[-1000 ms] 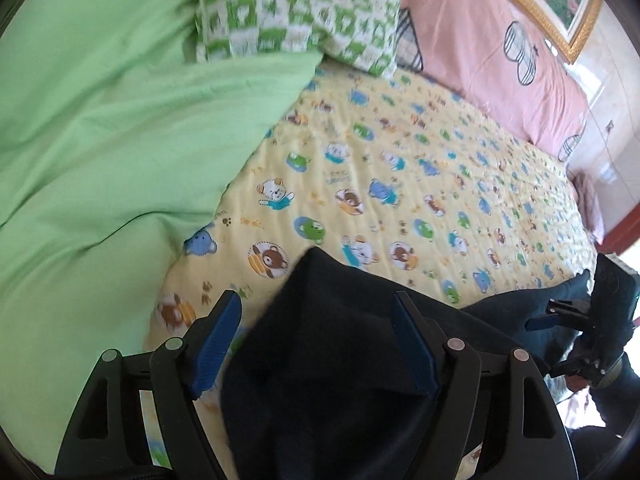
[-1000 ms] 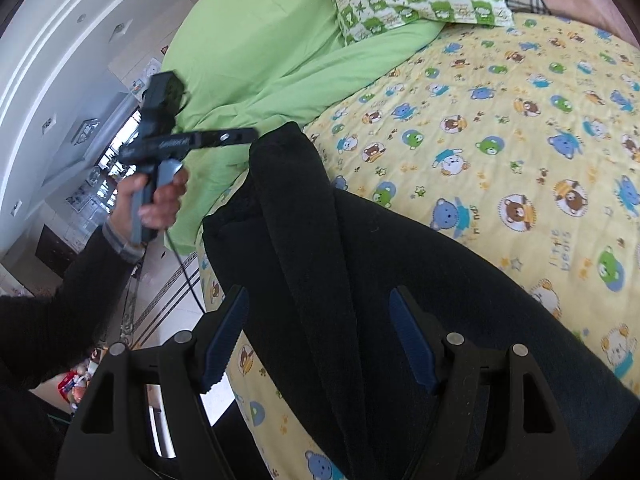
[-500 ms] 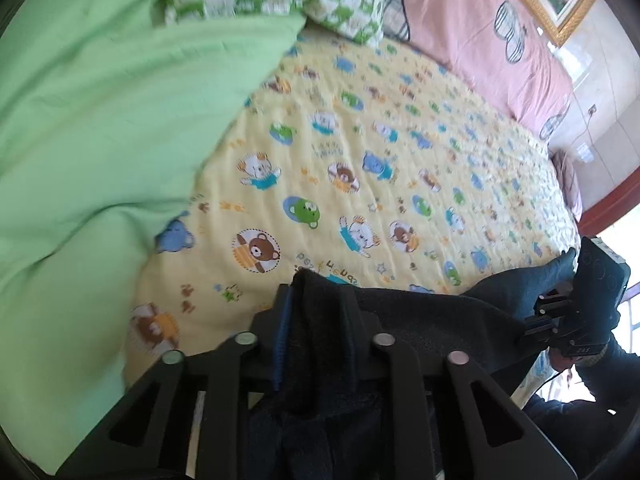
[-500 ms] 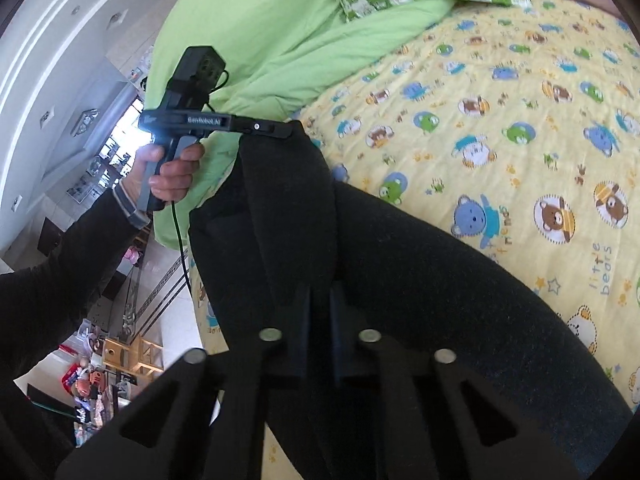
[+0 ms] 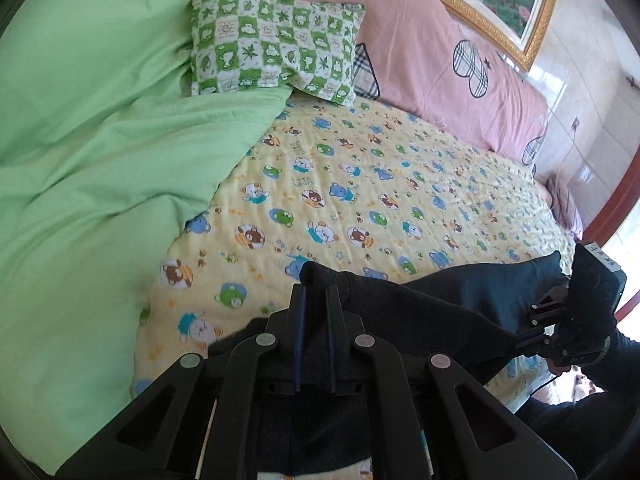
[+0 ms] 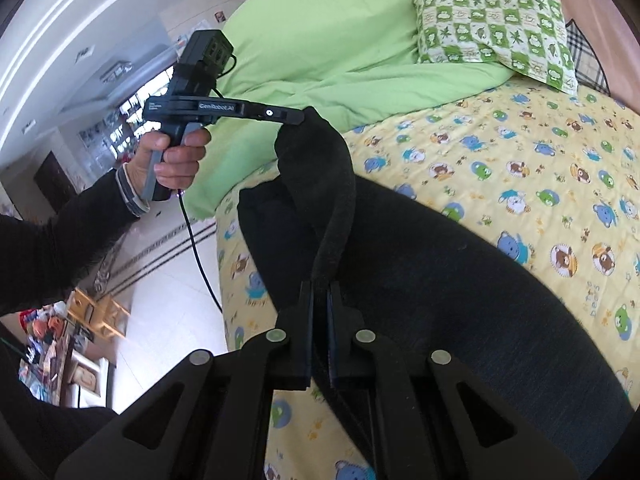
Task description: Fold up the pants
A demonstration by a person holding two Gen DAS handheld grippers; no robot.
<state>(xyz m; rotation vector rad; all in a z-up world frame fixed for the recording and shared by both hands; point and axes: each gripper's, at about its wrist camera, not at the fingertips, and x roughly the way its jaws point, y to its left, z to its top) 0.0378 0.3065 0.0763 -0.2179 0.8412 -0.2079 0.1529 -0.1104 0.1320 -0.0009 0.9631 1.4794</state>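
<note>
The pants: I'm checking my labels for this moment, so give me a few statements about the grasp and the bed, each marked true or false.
1. Both grippers are clamped on the pants. True: the left gripper and the right gripper each pinch dark fabric.
2. The pants lie flat, untouched. False: one edge is lifted off the bedsheet.
3. The sheet is plain white. False: yellow with cartoon bears.
4. A green checked pillow lies at the head of the bed. True.
5. The green duvet covers the pants. False: it lies beside them.
</note>
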